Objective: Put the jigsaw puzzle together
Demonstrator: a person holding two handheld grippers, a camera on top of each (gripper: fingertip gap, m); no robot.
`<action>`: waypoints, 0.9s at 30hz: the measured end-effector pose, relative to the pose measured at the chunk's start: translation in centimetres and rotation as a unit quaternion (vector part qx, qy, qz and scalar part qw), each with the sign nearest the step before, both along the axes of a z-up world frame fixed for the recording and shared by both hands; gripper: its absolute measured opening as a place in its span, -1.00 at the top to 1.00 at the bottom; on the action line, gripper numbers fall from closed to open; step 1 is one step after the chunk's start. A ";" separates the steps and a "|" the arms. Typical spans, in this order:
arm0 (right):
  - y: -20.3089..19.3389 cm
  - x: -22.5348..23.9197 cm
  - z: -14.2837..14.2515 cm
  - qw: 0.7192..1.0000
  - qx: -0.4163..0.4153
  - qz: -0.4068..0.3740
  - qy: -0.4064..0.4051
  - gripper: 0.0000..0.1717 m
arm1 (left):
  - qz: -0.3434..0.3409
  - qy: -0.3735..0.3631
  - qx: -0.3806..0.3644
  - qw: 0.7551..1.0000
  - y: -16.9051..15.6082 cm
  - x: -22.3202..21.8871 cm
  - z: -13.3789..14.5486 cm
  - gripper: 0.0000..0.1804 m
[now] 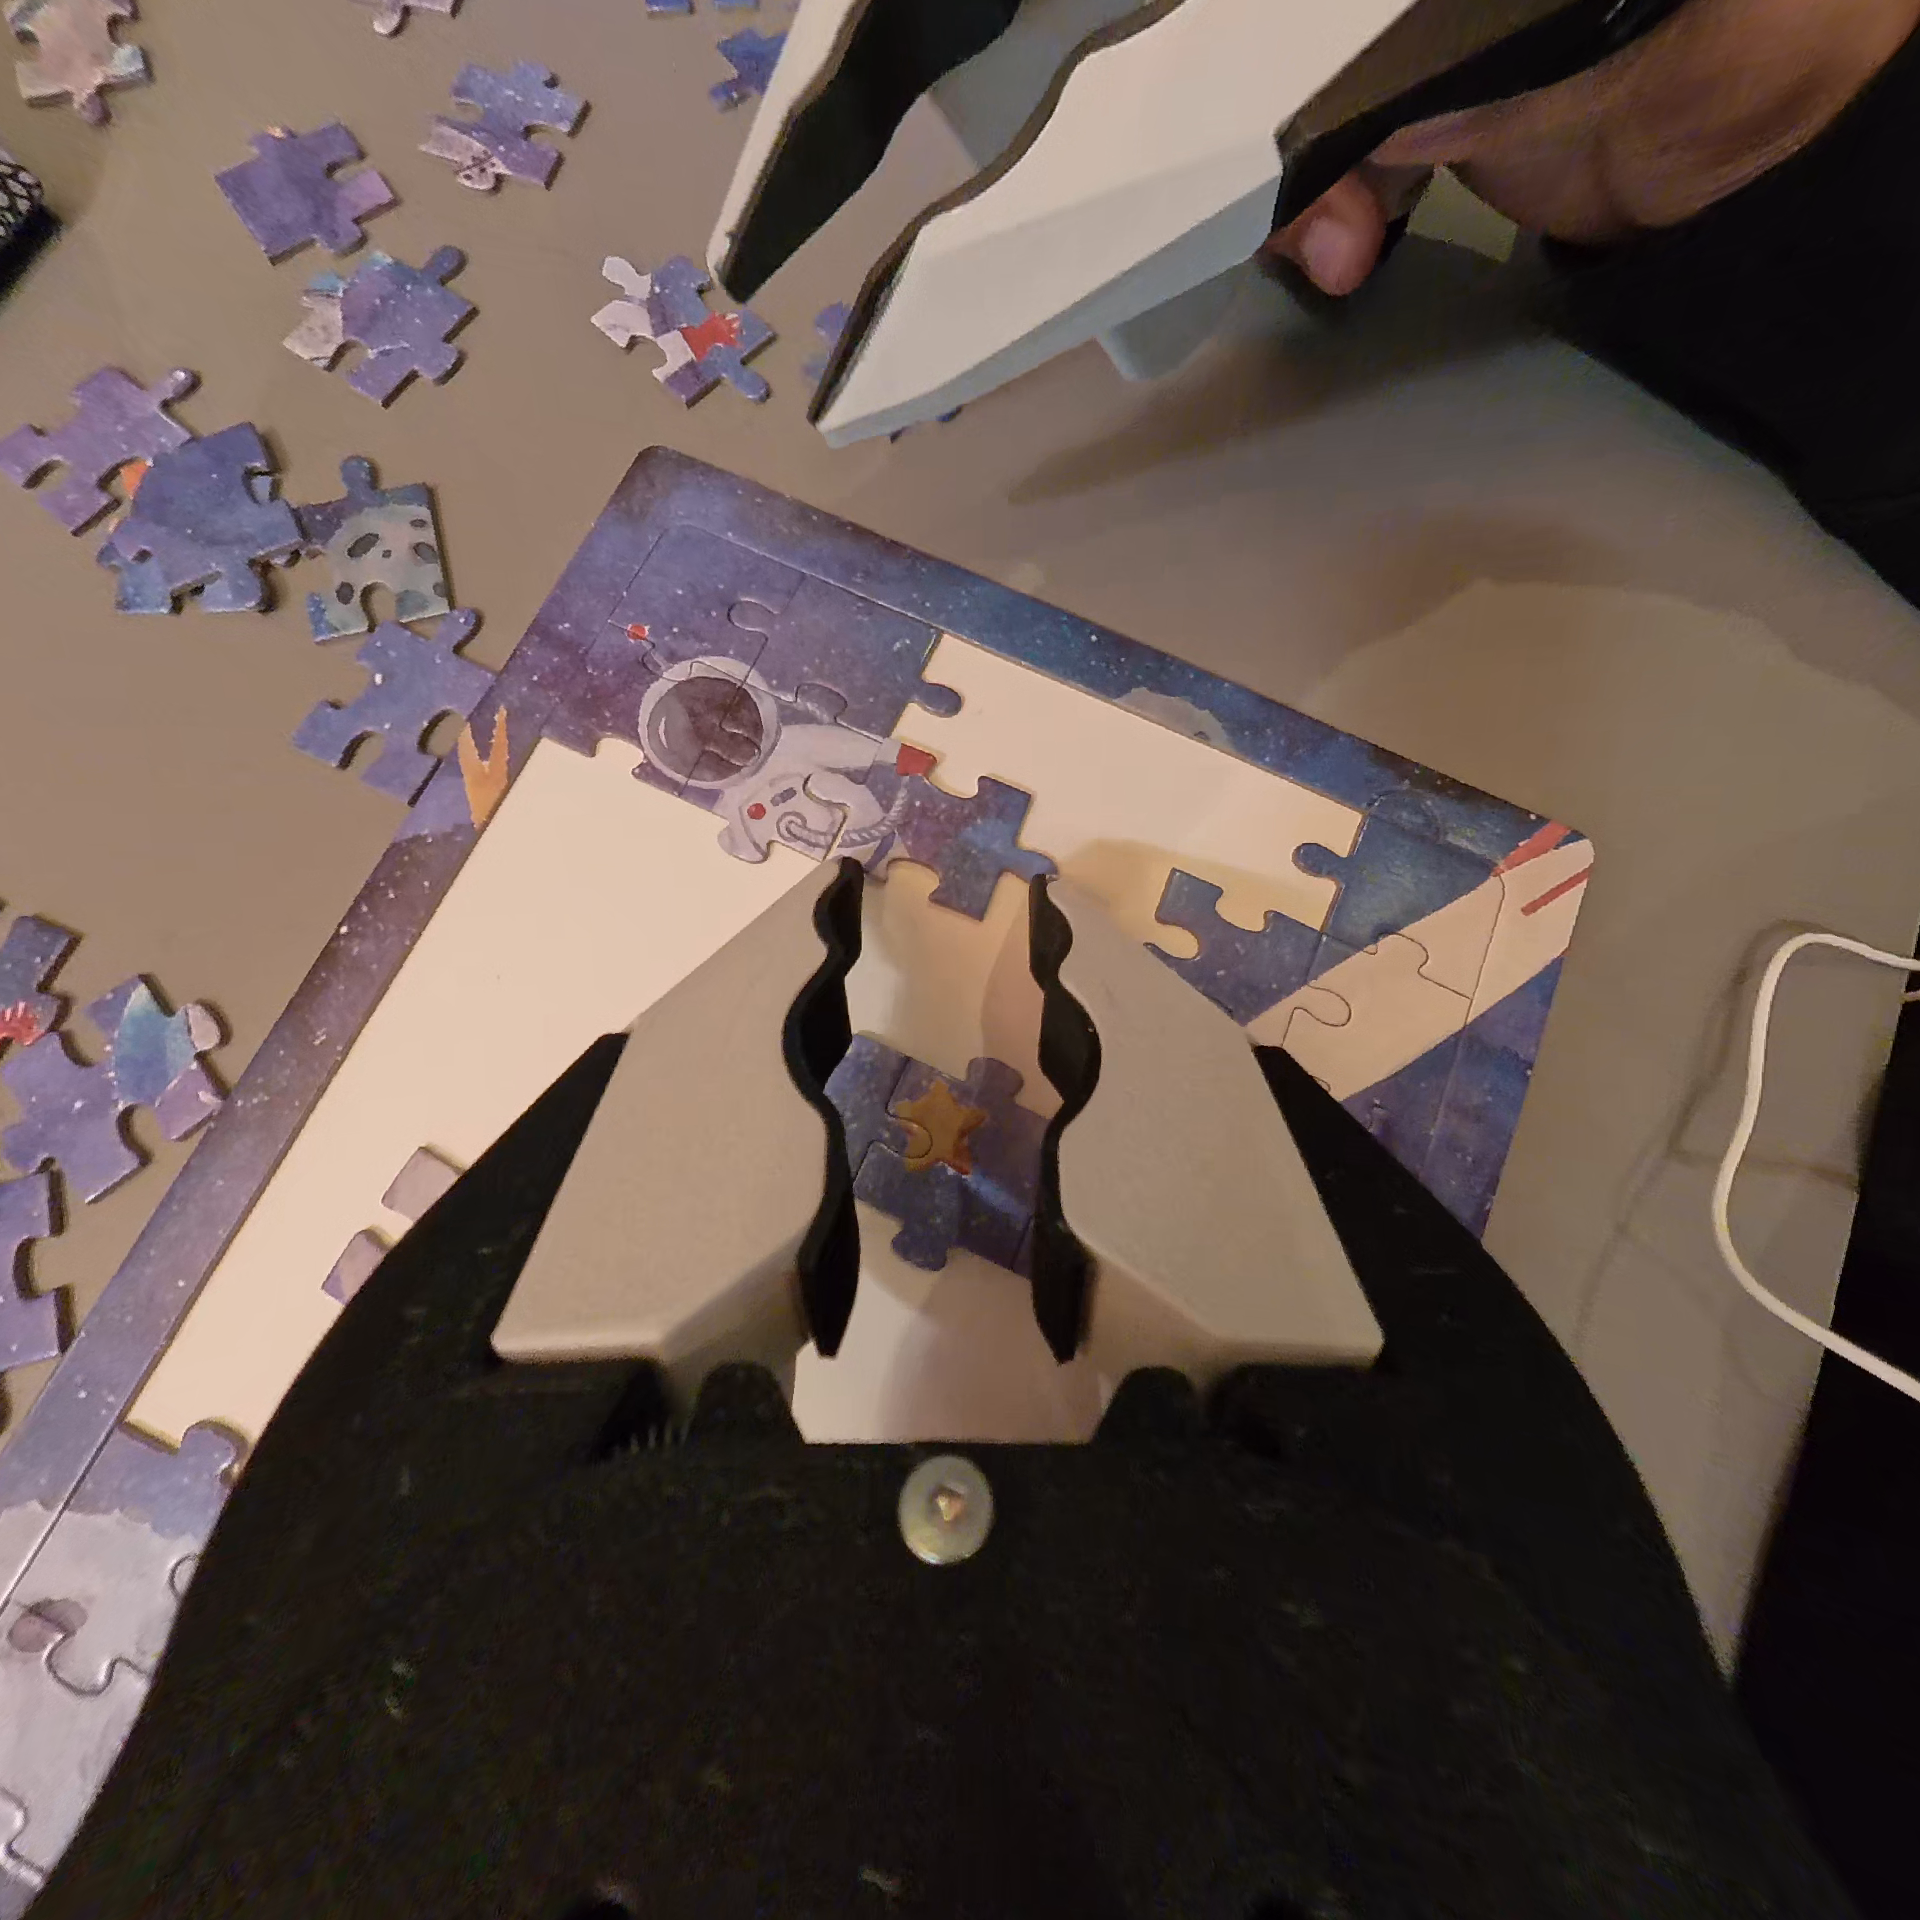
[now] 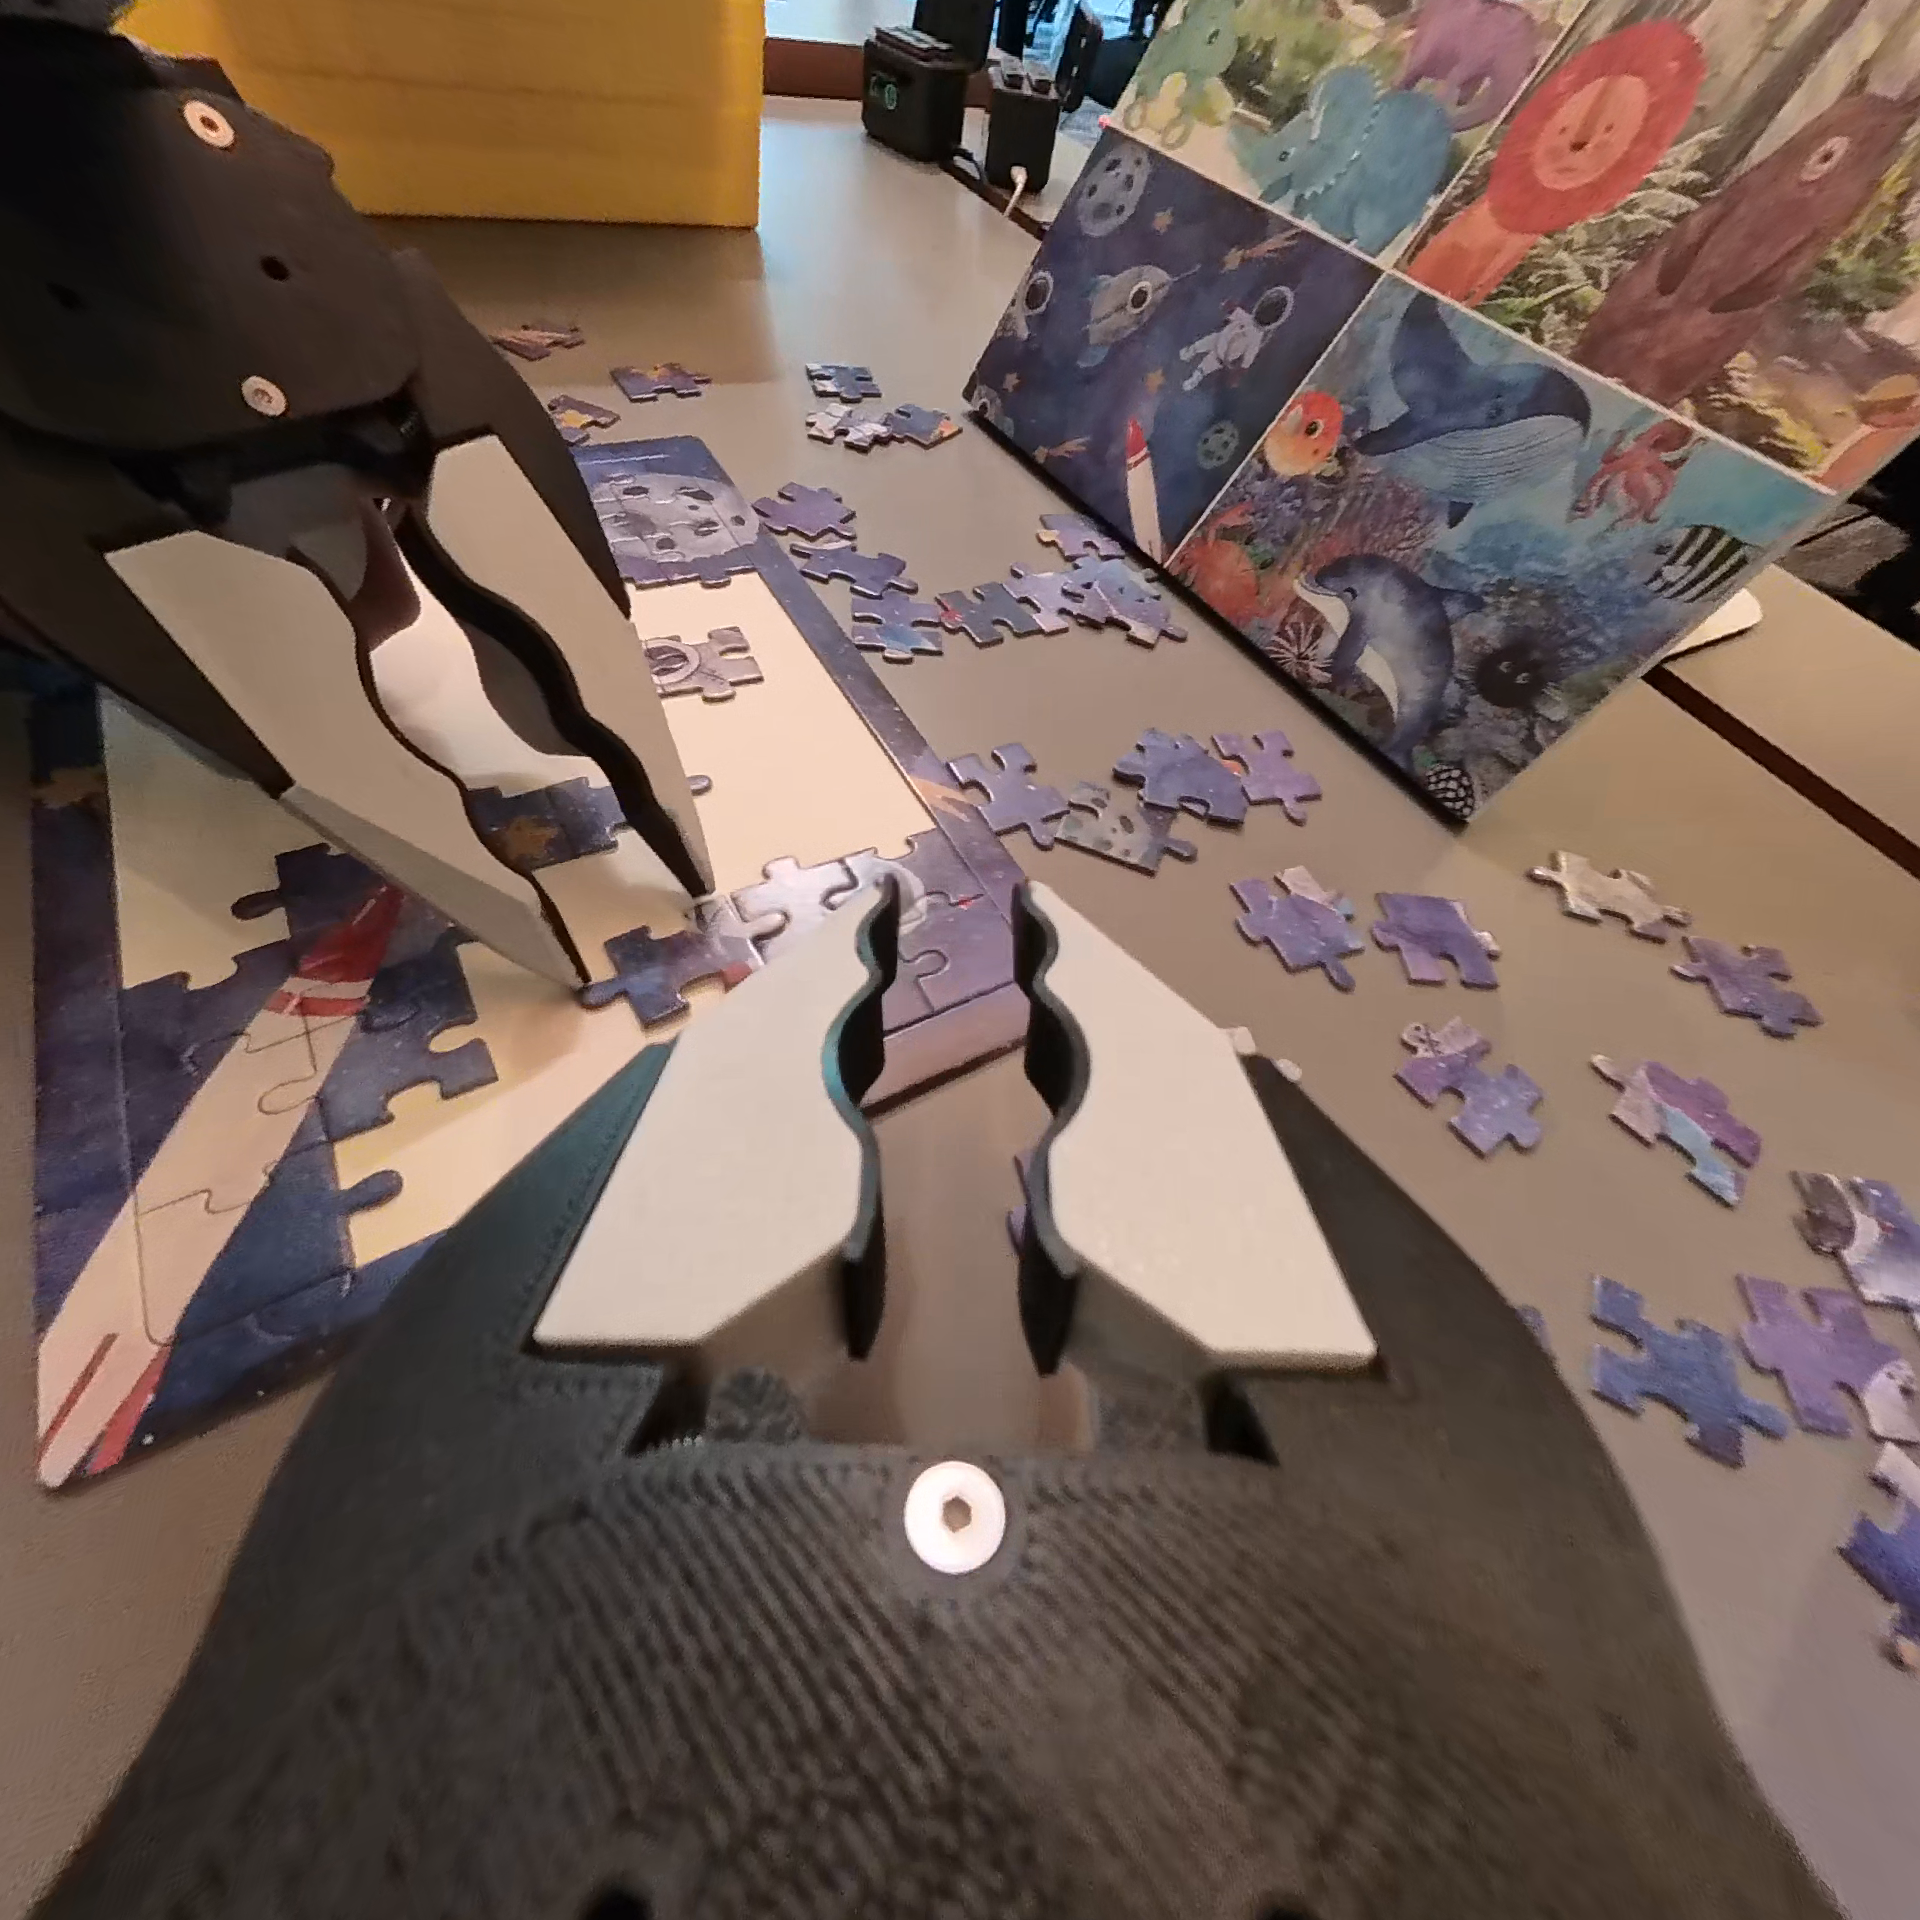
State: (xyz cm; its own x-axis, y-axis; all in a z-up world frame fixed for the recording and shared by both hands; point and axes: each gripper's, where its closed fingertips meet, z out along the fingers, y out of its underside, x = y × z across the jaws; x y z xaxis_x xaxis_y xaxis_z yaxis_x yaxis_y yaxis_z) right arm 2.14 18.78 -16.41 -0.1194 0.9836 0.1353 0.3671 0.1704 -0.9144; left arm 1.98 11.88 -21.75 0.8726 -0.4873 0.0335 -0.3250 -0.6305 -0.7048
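Note:
A puzzle board (image 1: 644,935) with a blue starry frame and a bare cream middle lies on the grey table. An astronaut cluster (image 1: 748,748) is fitted at its corner. My left gripper (image 1: 943,875) is open, with its tips down on the board on either side of a blue piece (image 1: 977,842) that lies flat next to the astronaut. The right wrist view shows the same: the left gripper (image 2: 636,933) straddles that blue piece (image 2: 665,966). My right gripper (image 2: 956,891) is open and empty, above the board's corner. It also shows in the left wrist view (image 1: 784,348), over loose pieces.
Several loose blue and purple pieces lie beyond the board (image 1: 301,187) and to the right (image 2: 1299,925). A picture box (image 2: 1403,416) stands propped at the back right. A yellow block (image 2: 520,104) is behind. A white cable (image 1: 1745,1091) runs by the board's edge. A hand (image 1: 1621,135) holds the right gripper. About 9 cm separates my left fingertips from my right.

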 end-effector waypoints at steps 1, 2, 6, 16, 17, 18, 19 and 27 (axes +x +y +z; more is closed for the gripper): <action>-0.2 0.0 -0.1 1.000 -0.001 0.005 -0.002 0.77 | 0.001 0.000 0.001 1.000 0.0 0.0 0.0 0.66; -0.6 0.0 -0.1 1.000 -0.003 0.014 -0.003 0.77 | 0.001 0.000 0.001 1.000 0.0 0.0 0.1 0.66; -2.8 -0.1 -0.4 0.997 -0.025 0.069 -0.019 0.79 | 0.005 0.000 0.003 1.000 0.0 -0.2 0.2 0.66; -7.0 0.0 -2.7 0.977 -0.075 0.168 -0.112 0.70 | 0.011 0.005 0.000 1.000 -0.1 -0.6 0.0 0.66; -7.1 -0.1 -2.8 0.975 -0.079 0.172 -0.117 0.69 | 0.011 0.004 -0.001 1.000 -0.1 -0.6 0.0 0.66; -7.2 -0.1 -3.0 0.974 -0.082 0.175 -0.122 0.68 | 0.010 0.003 -0.001 1.000 -0.1 -0.5 0.0 0.66; -7.3 -0.2 -3.1 0.972 -0.086 0.177 -0.130 0.66 | 0.009 0.002 -0.002 1.000 -0.1 -0.4 0.0 0.66; -7.3 -0.4 -4.5 0.963 -0.102 0.176 -0.177 0.56 | 0.010 0.012 0.000 1.000 -0.2 -0.6 -0.1 0.66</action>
